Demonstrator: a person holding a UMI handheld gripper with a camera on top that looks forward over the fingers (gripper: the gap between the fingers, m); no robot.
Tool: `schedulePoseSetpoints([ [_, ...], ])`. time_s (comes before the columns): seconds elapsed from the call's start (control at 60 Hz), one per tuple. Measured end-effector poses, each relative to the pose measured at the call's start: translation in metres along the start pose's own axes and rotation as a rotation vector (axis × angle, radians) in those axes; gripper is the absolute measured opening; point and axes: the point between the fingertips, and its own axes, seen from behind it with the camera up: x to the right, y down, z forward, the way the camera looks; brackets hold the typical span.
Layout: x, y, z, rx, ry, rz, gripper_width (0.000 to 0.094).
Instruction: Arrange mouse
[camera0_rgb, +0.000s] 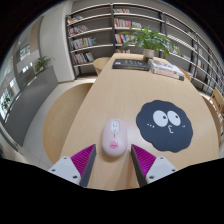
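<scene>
**Mouse sitting between the fingers, not grabbed**

White mouse (113, 137) w/ a pinkish tint is lying on the light wood table (100, 95), right between the 2 fingers of the gripper (112, 161). Its near end sits between the fingertips, the rest pokes out ahead of them. Fingers are spread apart, the magenta pads (83, 160) have a visible gap to the mouse on both sides, so nothing's squeezing it, it's just resting on the table.

Just to the right of the mouse and a bit further out there's a dark round mouse pad (163, 123) w/ a cartoon face, 2 big white eyes. Mouse isn't on it, they're near but apart.

Far end of the table: a stack of books (166, 68), a dark flat book or folder (129, 63) next to that, and a potted plant (152, 40) behind. Beyond the table are bookshelves (98, 30) full of books. Off to the left, windows and another small plant (40, 65) by them.
</scene>
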Motion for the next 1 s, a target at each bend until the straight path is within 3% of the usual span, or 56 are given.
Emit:
schedulePoseSetpoints([
  [0.133, 0.004, -0.024, 0.023, 0.006, 0.044, -0.017, 0.0678],
  [0.183, 0.004, -0.029, 0.028, 0.006, 0.047, -0.013, 0.0599],
  [0.217, 0.005, -0.031, 0.03, 0.0, 0.055, -0.013, 0.049],
  [0.417, 0.007, -0.025, 0.026, -0.066, 0.075, 0.012, 0.0321],
  [0.583, 0.001, -0.024, 0.009, -0.095, 0.049, -0.018, 0.0318],
  [0.683, -0.003, -0.067, -0.019, -0.019, 0.04, -0.045, 0.0318],
  [0.8, 0.004, -0.16, -0.059, 0.13, 0.046, -0.058, 0.0318],
  [0.917, 0.037, -0.25, -0.097, 0.279, 0.078, -0.057, 0.0318],
  [1.0, 0.068, -0.283, -0.117, 0.345, 0.11, -0.052, 0.0317],
])
